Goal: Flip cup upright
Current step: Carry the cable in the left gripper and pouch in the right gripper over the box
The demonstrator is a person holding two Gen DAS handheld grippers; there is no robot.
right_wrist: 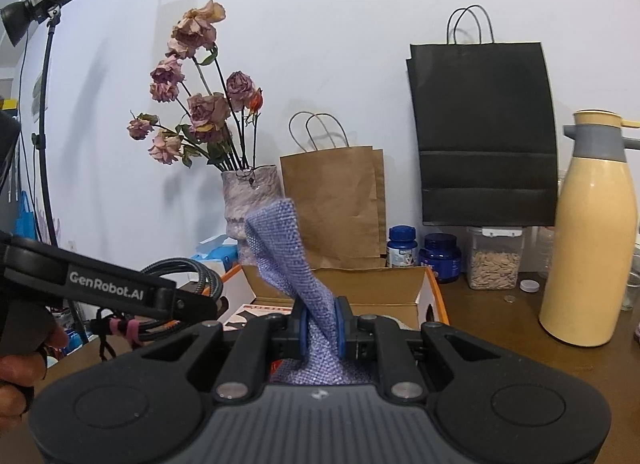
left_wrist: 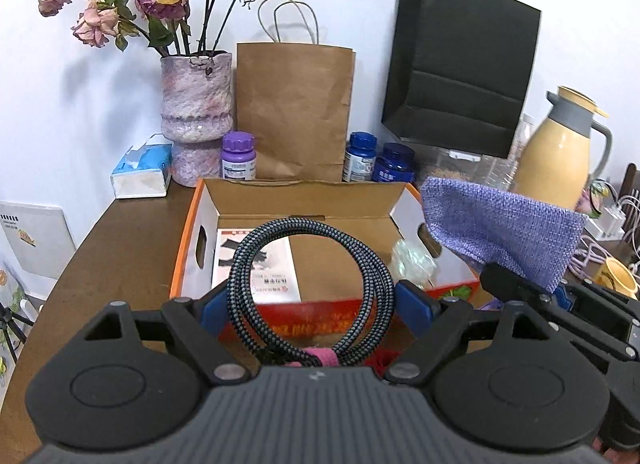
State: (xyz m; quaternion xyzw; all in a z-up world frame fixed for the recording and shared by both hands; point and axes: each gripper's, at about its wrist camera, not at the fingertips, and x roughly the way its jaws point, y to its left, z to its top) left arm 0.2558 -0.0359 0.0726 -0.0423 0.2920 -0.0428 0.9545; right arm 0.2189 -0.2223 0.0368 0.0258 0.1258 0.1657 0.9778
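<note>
"GenRobot.AI" in white letters on the black arm of the left tongs, seen from the right wrist view. Printed sheet in the cardboard box: dark print, too small to read. Labels on the purple bottle and blue bottles: illegible.
</note>
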